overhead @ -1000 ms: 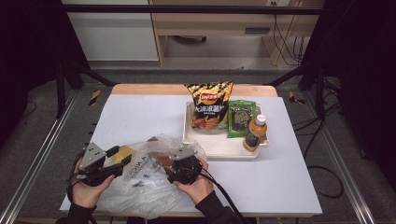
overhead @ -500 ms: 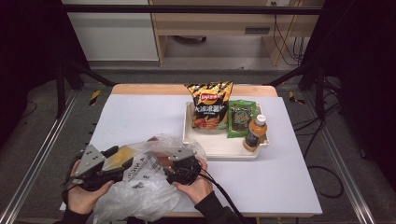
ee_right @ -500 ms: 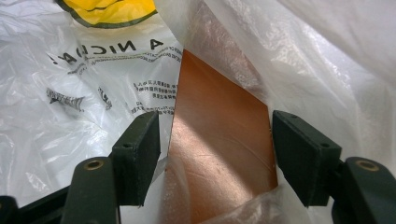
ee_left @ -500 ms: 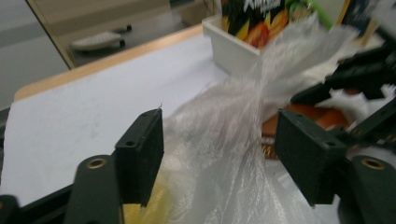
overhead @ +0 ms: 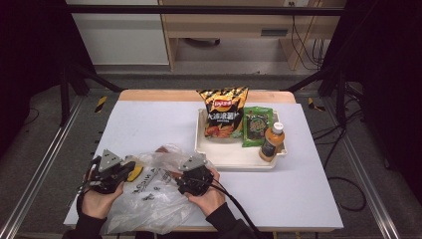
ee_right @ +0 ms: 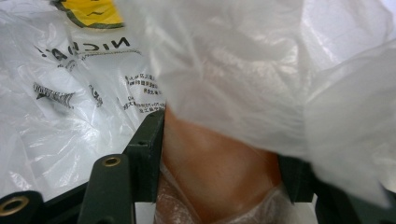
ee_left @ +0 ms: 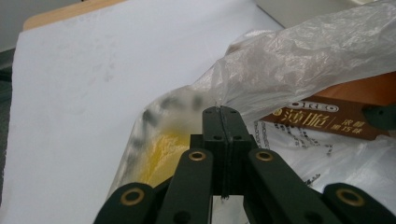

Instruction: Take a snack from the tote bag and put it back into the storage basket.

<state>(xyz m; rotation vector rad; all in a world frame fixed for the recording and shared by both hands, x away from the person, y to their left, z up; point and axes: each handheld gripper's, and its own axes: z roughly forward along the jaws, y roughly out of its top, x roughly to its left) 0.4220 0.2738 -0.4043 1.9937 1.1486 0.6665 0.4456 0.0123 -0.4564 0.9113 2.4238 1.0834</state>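
Observation:
A crumpled clear plastic bag (overhead: 149, 204) with black print and a yellow patch lies at the table's near left. My left gripper (overhead: 129, 169) sits at its left side, and the jaws (ee_left: 223, 112) are pressed together with the bag's thin edge pinched at their tips. A brown snack packet (ee_left: 322, 119) with gold lettering shows inside the bag. My right gripper (overhead: 174, 175) reaches into the bag from the right. Its jaws (ee_right: 219, 140) have just been closing and now press on both sides of the brown packet (ee_right: 219, 158), with film draped over it.
A white tray (overhead: 234, 159) stands right of the bag and holds a chips bag (overhead: 224, 112), a green packet (overhead: 257, 127) and an orange drink bottle (overhead: 272, 142). White table surface (overhead: 144, 124) stretches beyond the bag, up to a wooden strip at the far edge.
My left gripper's jaws have come together on the bag's edge. The bag has shifted and flattened a little. The right hand has stayed where it was.

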